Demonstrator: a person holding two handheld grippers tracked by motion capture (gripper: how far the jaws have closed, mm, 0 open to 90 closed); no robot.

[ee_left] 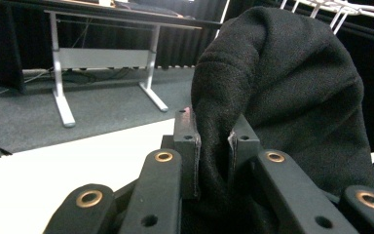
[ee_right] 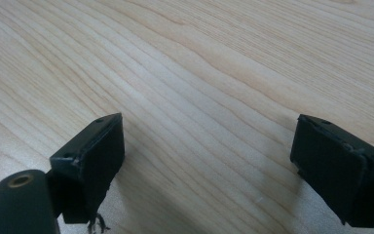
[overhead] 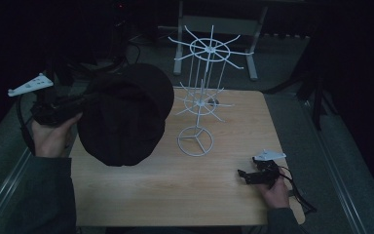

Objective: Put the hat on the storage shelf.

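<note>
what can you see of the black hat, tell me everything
The black hat is a soft, fleecy-looking cap, rounded and slightly slumped. It hangs in the air above the left part of the wooden table, beside the white wire stand. The left tool is shut on a fold of its fabric; nothing else visibly touches it.

We saw a wire rack (overhead: 198, 105) standing on the table (overhead: 175, 195), near the middle and toward the back. A hat (overhead: 124, 114) hung in the air left of the rack, over the table's left side. The left gripper (overhead: 85, 97) was left of the hat, with the hat's edge between its jaws. The right gripper (overhead: 246, 175) sat low at the table's front right, near the rack's foot but apart from it.
</note>
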